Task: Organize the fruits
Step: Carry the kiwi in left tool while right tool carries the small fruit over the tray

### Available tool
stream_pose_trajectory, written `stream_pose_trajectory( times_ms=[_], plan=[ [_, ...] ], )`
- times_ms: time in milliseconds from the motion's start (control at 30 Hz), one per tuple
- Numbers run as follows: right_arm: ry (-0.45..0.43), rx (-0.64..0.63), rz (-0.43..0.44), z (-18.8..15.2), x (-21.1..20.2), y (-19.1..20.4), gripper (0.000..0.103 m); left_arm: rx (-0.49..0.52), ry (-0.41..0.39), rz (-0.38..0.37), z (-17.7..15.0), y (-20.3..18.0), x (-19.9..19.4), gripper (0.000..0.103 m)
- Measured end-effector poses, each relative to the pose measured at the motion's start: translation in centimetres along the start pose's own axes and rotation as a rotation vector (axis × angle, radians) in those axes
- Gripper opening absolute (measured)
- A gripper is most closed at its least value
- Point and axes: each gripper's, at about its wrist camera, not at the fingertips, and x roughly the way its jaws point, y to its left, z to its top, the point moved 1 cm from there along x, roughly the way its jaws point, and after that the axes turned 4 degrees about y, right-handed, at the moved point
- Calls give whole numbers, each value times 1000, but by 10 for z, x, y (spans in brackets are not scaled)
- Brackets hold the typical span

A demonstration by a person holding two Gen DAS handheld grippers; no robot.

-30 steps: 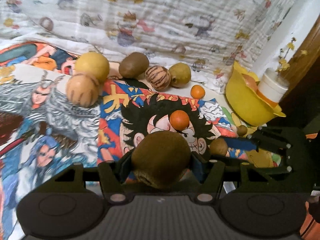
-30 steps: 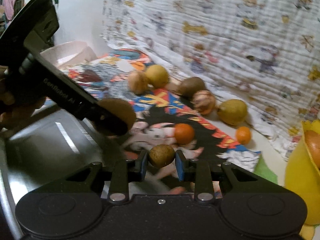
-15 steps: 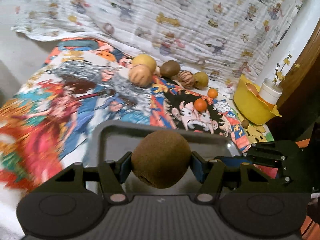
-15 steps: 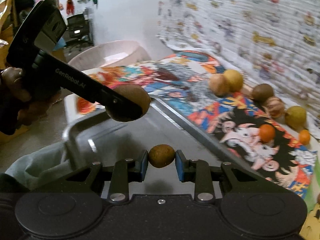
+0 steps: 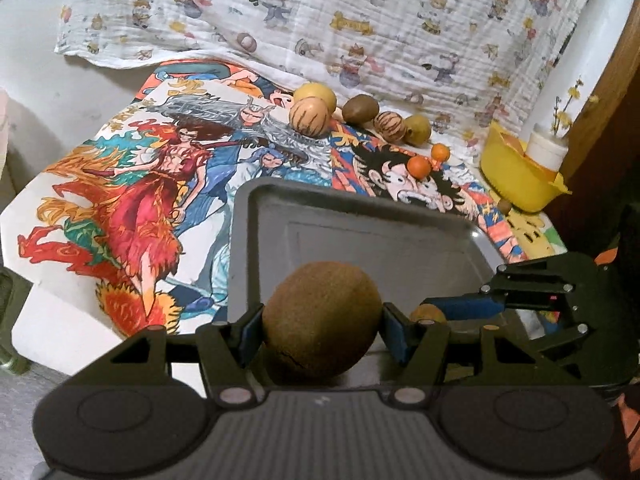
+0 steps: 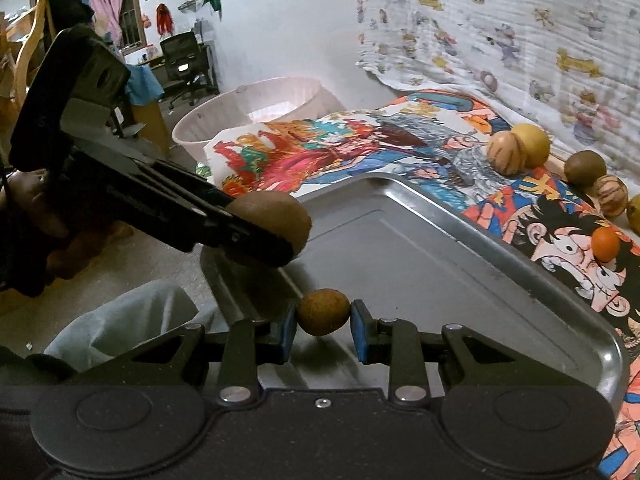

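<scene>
My left gripper is shut on a large brown kiwi and holds it above the near edge of a metal tray. The kiwi also shows in the right wrist view. My right gripper is shut on a small brown round fruit, held over the tray's near left part. In the left wrist view the right gripper sits just to the right. Several fruits lie in a row at the far side of the cartoon cloth: a striped one, a yellow one, a kiwi, two small oranges.
A yellow bowl with a white cup stands at the far right. A patterned sheet hangs behind the table. A pale bin stands beyond the table's left end, and grey cloth lies below the tray's near corner.
Both grippers have pulled back from the fruit row with their fruits and now hang over the metal tray, which has come into full view.
</scene>
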Motion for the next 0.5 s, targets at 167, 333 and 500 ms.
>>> stream_pose_trajectory(
  times_ms=[167,333,500],
  plan=[
    [13,-25,-18,-5,3,4,31,35,-2,4,-4,-3,-1,65],
    [17,-42,-27,-10,2,5,31,76,3,11,-7,-7,1,65],
    [26,-55,-44,-14,-2,3,31,117,7,24,-10,-12,4,65]
  ],
)
